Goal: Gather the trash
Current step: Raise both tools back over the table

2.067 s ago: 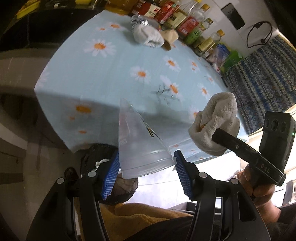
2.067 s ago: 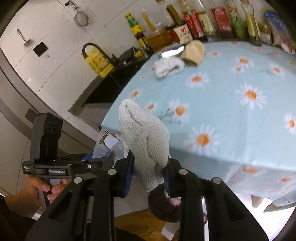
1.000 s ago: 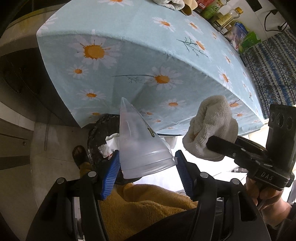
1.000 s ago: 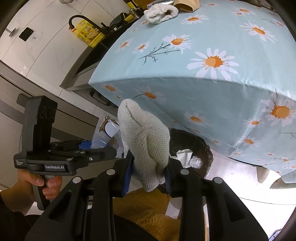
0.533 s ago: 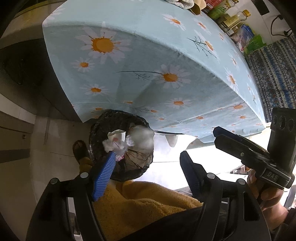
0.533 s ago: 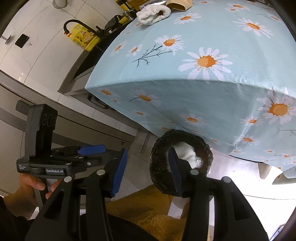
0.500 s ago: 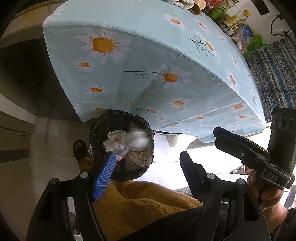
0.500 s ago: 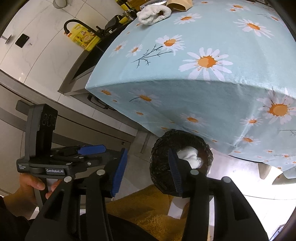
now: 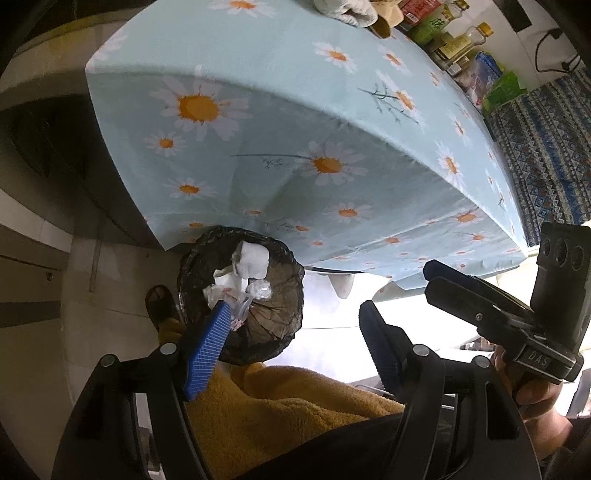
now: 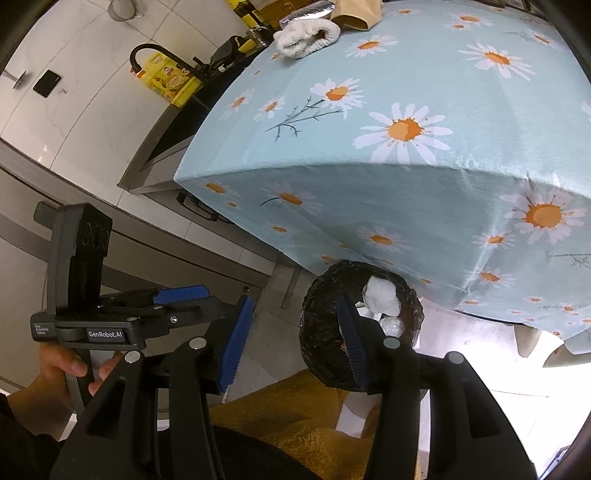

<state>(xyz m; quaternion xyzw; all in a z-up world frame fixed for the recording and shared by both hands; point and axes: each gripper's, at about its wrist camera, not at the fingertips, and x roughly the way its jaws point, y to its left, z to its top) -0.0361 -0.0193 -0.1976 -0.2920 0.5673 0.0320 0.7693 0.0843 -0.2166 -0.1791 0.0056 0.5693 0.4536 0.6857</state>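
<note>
Trash lies inside the bin [image 9: 258,325], a round container lined with a black bag, which stands on the floor just beside the hanging edge of the daisy tablecloth [image 9: 280,122]. On top of the pile is a white rolled cloth [image 9: 253,260], and under it are crumpled white paper [image 9: 221,286] and a small clear plastic piece [image 9: 260,291].

In the left wrist view, the left gripper [image 9: 297,343] hangs above the bin with its jaws spread and nothing between them; its left blue pad [image 9: 207,349] stands in front of the bin's near rim, and the trash shows just above and to the left of the gap. The right gripper [image 10: 291,336] has its jaws apart too, having just been opening, and nothing is between them. In the right wrist view, the bin is behind its right finger, and the white cloth shows to the right of that finger, not in the gap.

A hand [image 10: 55,373] holds the left gripper's handle. On the table top, well apart from both grippers, another white cloth [image 10: 308,35] lies near the far edge.
</note>
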